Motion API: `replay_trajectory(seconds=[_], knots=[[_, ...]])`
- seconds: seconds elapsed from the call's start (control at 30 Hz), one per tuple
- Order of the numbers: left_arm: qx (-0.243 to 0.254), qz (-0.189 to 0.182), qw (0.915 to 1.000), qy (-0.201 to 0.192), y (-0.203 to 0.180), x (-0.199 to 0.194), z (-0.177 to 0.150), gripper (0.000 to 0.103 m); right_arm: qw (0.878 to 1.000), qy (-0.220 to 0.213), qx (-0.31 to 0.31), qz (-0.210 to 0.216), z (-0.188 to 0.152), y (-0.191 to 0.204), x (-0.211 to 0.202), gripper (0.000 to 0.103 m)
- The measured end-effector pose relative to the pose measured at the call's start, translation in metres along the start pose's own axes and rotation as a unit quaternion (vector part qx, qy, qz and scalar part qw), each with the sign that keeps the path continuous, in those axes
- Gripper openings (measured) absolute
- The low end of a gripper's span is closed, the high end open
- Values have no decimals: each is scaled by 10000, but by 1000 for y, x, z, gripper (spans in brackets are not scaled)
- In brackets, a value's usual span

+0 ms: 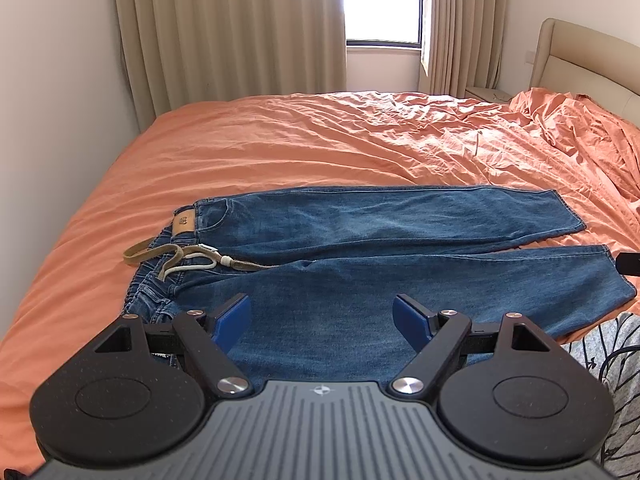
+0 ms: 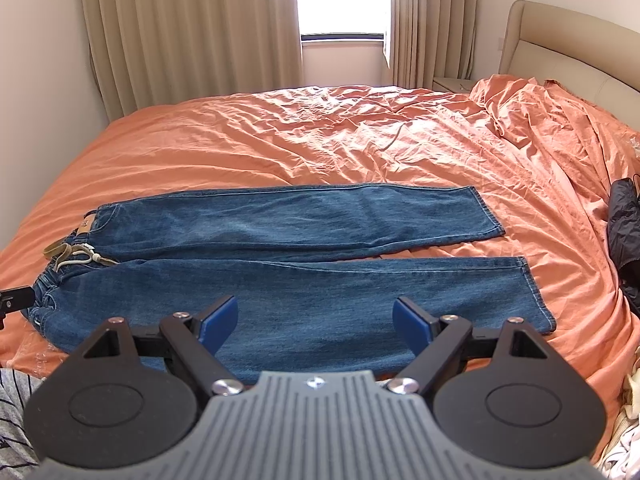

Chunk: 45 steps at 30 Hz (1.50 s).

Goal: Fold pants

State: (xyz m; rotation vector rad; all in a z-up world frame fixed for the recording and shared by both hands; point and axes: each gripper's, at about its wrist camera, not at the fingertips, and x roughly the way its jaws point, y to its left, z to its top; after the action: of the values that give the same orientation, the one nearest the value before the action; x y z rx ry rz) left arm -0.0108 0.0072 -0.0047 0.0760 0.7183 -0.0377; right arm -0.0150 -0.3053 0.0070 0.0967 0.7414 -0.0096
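Blue jeans (image 1: 360, 240) lie flat on the orange bed, waistband to the left, both legs stretched to the right and slightly apart at the hems. A tan belt and white drawstring (image 1: 192, 258) lie loose at the waistband. My left gripper (image 1: 322, 314) is open and empty, above the near leg close to the waist. In the right wrist view the jeans (image 2: 300, 248) fill the middle. My right gripper (image 2: 316, 316) is open and empty, above the near leg around its middle. A bit of the left gripper (image 2: 14, 300) shows at the left edge.
The orange sheet (image 1: 320, 148) is wrinkled, with a bunched heap at the right (image 2: 540, 120). A beige headboard (image 2: 560, 44) stands at the right, curtains and a window (image 1: 382, 4) behind. A dark garment (image 2: 624, 224) lies at the right edge. Striped clothing (image 1: 608, 360) is near me.
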Motion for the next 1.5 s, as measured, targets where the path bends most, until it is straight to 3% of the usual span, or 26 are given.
replay_trajectory(seconds=[0.7,1.0,1.1,1.3,1.33,1.37,1.5], knots=[[-47,14,10000,21,10,3,2,94,10000,33,-88,31,0,2,3,81],[-84,173,9998,66,44,6,2,94,9998,177,-40,19,2,0,16,81],[-29,130,9999,88,57,10,2,87,9998,190,-91,60,3,0,22,81],[689,-192,9972,224,87,29,-2,78,9990,118,-161,402,1,-7,36,81],[810,-248,9959,302,93,33,-4,70,9988,114,-126,468,1,-9,40,81],[957,-305,9942,397,99,38,-6,61,9986,110,-105,516,0,-11,43,81],[1697,-384,9814,808,120,63,-17,59,9975,172,-343,599,3,-11,55,81]])
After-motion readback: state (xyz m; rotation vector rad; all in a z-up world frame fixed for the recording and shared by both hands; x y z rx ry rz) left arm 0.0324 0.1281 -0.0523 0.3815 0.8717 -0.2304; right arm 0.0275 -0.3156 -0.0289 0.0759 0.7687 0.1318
